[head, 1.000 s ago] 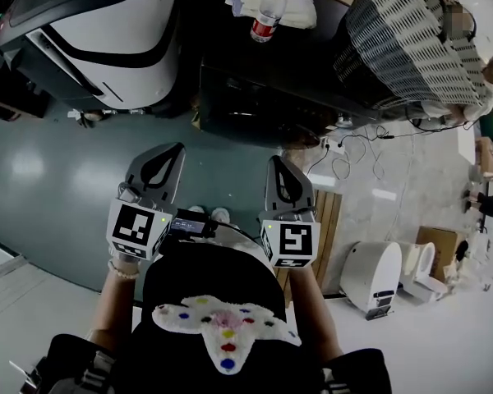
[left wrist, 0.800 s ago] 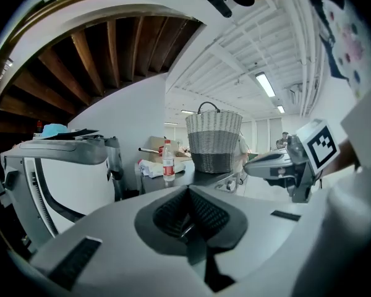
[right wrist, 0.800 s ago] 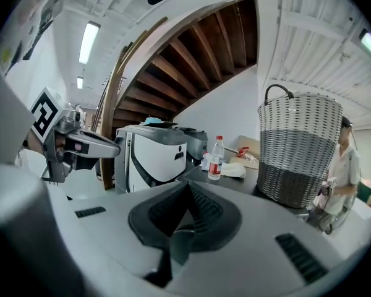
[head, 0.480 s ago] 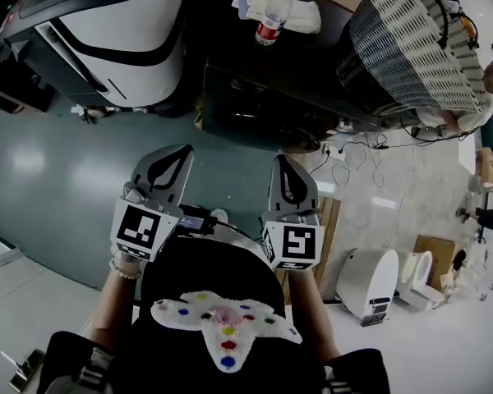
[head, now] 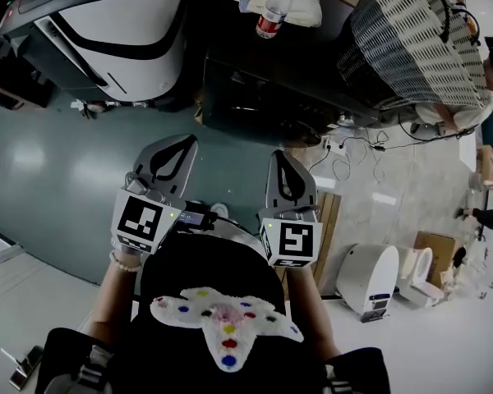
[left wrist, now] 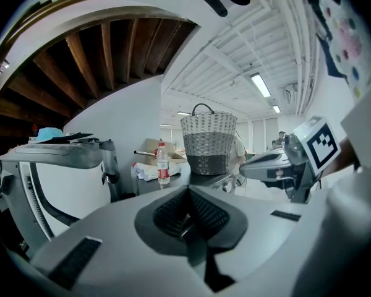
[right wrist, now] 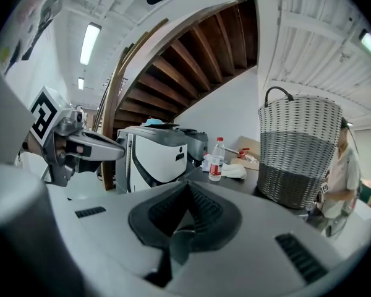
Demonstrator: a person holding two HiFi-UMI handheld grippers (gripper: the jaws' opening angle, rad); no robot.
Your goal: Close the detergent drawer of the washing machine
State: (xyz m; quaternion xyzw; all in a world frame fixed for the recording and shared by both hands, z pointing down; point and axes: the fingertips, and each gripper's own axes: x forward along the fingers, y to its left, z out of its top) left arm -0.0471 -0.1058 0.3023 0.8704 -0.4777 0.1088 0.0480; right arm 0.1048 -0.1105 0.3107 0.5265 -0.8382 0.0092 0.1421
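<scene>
We hold both grippers closed and empty, well short of the washing machine.

Our left gripper [head: 174, 148] and right gripper [head: 286, 167] sit side by side in front of our chest, above the grey-green floor [head: 57, 171]. Each has its jaws pressed together with nothing between them, and neither touches anything. The washing machine [head: 115, 23], white with black trim, stands on the floor just off the left end of the dark counter [head: 255, 97], well apart from both grippers. We cannot make out its detergent drawer from here. On the counter's left half a water bottle [head: 273, 11] with a red cap stands upright toward the back edge, just in front of a crumpled white cloth [head: 306, 11]. A tall wicker basket [head: 411, 39] takes up the right end of the counter, and a person [right wrist: 343, 172] stands just beyond it.
</scene>
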